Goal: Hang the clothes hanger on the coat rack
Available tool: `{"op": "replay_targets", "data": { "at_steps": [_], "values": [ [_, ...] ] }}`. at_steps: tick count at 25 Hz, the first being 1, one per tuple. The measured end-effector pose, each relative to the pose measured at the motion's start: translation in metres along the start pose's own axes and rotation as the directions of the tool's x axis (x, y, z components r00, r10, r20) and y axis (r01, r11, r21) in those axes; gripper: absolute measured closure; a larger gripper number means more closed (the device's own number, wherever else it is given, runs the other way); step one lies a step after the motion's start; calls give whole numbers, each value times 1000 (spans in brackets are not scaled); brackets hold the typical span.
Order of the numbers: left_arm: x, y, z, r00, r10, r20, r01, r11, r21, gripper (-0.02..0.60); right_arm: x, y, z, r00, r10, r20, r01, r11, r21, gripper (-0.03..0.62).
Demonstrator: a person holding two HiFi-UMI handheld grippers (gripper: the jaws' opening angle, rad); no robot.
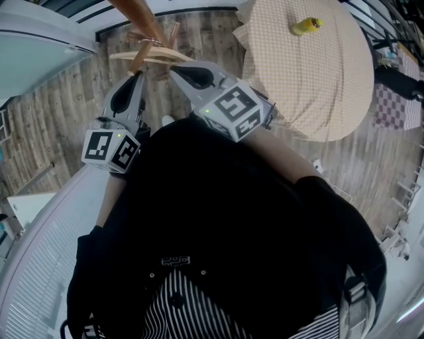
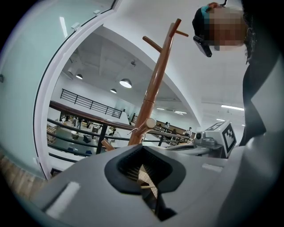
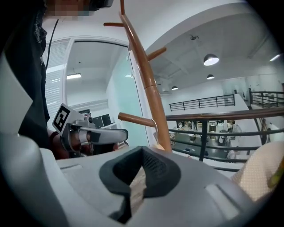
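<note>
Pale wooden hanger (image 1: 162, 53) up against the coat rack (image 1: 140, 14), lying level across the head view just ahead of both tools, with the wire hook (image 3: 155, 126) apparently looped over a side peg (image 3: 133, 119) close in to the pole. Probably light and stiff: thin wood with no give to speak of, yet free to swing and twist on that slim hook, and smooth enough to slide between pads. Best taken on the flat of a shoulder arm, one side each, or close under the neck for steering the hook, never by the wire itself. Jaws of the left tool (image 2: 142, 147) pressed together at the tips, with no wood visibly nipped, only a pale sliver (image 2: 146, 186) crossing the slit farther back, perhaps the hanger's lower bar seen from above. Jaws of the right tool (image 3: 142, 150) likewise clamped together, tip right by the hanger's neck, with only what looks like the plank floor (image 1: 59, 126) showing through the slit. Hard to judge actual contact between either tip and the wood, hidden behind each tool's own grey body. Unclear too about the hook: resting fully on the peg, or merely held against it. Most of the rack cut off by the head view's top edge, and dark clothing (image 1: 218, 212) filling that view's lower half.
</note>
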State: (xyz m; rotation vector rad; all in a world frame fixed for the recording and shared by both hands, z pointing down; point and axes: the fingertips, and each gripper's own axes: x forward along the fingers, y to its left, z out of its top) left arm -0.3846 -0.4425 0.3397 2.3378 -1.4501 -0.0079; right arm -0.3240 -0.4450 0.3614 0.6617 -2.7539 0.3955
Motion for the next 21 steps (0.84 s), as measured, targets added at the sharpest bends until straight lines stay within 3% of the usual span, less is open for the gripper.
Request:
{"op": "replay_targets", "data": {
  "at_steps": [21],
  "values": [
    [6, -1, -12, 999, -52, -16, 51, 999, -10, 578, -6, -13, -16, 997, -73, -19, 74, 997, 21, 593]
  ]
}}
